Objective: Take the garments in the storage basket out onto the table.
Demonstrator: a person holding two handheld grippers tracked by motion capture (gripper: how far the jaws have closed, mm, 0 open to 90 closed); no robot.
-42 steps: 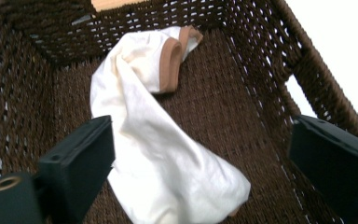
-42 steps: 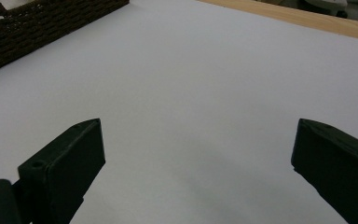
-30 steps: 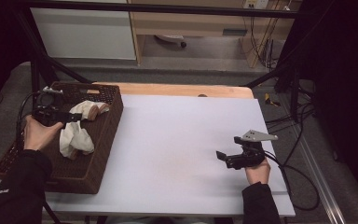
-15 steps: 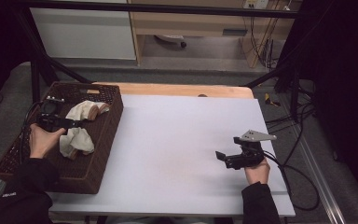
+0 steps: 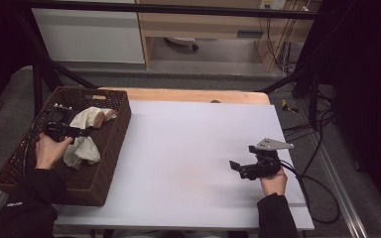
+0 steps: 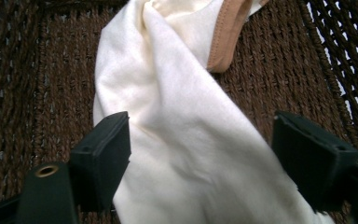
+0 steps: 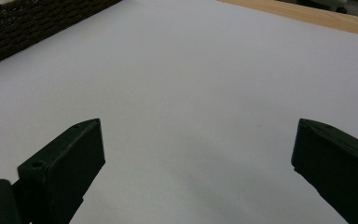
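Although no grip has yet been closed, the left gripper (image 6: 200, 154) is held wide open inside the woven basket (image 5: 106, 163), its two black jaws set on either side of the cream cloth (image 6: 186, 140) with nothing pinched between them. The cloth is seen lying in the basket at the left of the table (image 5: 188, 148), bunched and twisted into a loose rope.

It is judged to be light, soft and limp: it is expected to sag, stretch and trail when lifted, and to drape rather than keep any shape. Breakage is not a concern, but a loose fold may be caught on the rough weave. The best hold is judged to be the thick twisted middle now lying between the jaws, where several layers can be gathered at once; a thin single edge could slip out.

A matte, jersey-like surface is shown by the cloth, with a tan stitched band (image 6: 226, 32) at its far end. The basket is made of dark brown wicker, coarse and open in its walls.

The right gripper (image 5: 250, 167) is held well apart over the bare white tabletop, jaws spread wide and empty.
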